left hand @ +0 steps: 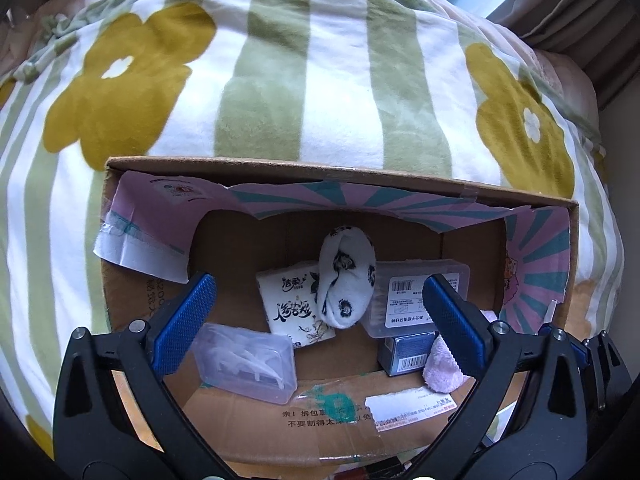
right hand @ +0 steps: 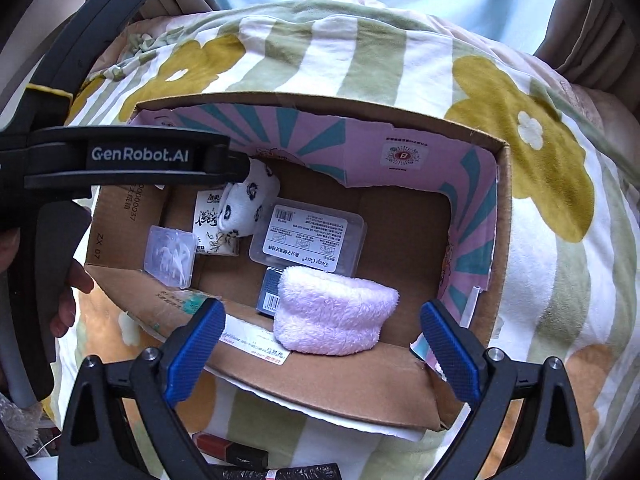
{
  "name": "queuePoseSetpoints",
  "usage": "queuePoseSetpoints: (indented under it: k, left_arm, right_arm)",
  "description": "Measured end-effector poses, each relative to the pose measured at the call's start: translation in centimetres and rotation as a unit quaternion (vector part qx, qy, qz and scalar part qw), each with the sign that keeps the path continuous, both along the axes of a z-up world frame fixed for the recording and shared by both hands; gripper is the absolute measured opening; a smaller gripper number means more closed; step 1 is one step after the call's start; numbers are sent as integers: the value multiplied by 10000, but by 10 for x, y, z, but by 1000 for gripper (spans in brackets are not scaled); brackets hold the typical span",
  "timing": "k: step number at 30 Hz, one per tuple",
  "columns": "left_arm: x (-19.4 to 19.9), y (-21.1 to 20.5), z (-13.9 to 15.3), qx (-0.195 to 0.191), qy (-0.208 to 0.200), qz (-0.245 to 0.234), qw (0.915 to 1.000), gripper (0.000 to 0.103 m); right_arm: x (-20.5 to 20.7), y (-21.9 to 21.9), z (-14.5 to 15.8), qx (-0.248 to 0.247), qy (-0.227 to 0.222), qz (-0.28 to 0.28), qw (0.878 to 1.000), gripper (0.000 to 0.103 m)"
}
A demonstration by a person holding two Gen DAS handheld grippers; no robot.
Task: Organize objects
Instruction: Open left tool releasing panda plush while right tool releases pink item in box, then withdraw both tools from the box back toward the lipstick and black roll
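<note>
Through the left wrist view we look down into a cardboard box (left hand: 532, 200) that sits on a flowered blanket (left hand: 304, 92), and the small things are gathered inside it, which we judge is the point of the tidying: a rolled patterned sock (left hand: 346, 280) leans across a tissue pack (left hand: 292, 304), with a clear lidded case (left hand: 246, 360) on the left, a labelled clear box (left hand: 412, 300) on the right, a dark blue carton (left hand: 404, 354) below that and a pink fluffy cloth (left hand: 442, 368) at the near wall. Our left gripper (left hand: 320, 320) hangs above the opening with its blue pads spread wide, gripping and touching nothing as far as we can tell; the sock lies between them only in line of sight. Through the right wrist view the same box (right hand: 502, 216) shows more free floor on its right half, and the pink cloth (right hand: 332, 312) rests against the near wall, partly over the blue carton (right hand: 272, 286). Our right gripper (right hand: 324, 348) is also spread wide and empty, poised just outside that wall. At the bottom edge a red-brown stick-shaped item (right hand: 232, 448) lies outside the box, probably among what is left to put in.
</note>
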State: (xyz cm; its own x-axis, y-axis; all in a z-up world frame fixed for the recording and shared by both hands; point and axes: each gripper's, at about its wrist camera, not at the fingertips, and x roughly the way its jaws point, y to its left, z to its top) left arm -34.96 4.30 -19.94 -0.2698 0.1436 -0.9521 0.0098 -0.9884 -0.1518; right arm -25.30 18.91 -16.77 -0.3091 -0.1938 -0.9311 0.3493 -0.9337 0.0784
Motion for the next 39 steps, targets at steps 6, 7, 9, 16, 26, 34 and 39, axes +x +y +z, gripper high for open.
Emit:
queuePoseSetpoints:
  k: [6, 7, 9, 16, 26, 34, 39]
  left_arm:
    - [10, 0, 21, 44, 102, 13, 9999, 103]
    - [13, -1, 26, 61, 123, 21, 9999, 103]
    - [18, -3, 37, 80, 167, 39, 9998, 103]
    - [40, -14, 82, 106, 403, 147, 9990, 103]
    - [99, -36, 153, 16, 872, 177, 9960, 103]
    - [175, -52, 200, -176, 1351, 350, 9901, 103]
    - [217, -57, 205, -169, 1393, 312, 9896, 103]
  right_arm:
    - [7, 1, 18, 16, 123, -43, 9999, 97]
    - [9, 1, 23, 8, 148, -49, 9999, 97]
    - [11, 1, 32, -45, 177, -70, 9998, 97]
    - [26, 2, 71, -94, 369, -132, 9992, 97]
    - [65, 5, 127, -266, 598, -285, 9974, 97]
    - [117, 11, 159, -471, 776, -383, 9951, 97]
    - [151, 13, 167, -373, 855, -509, 9943, 97]
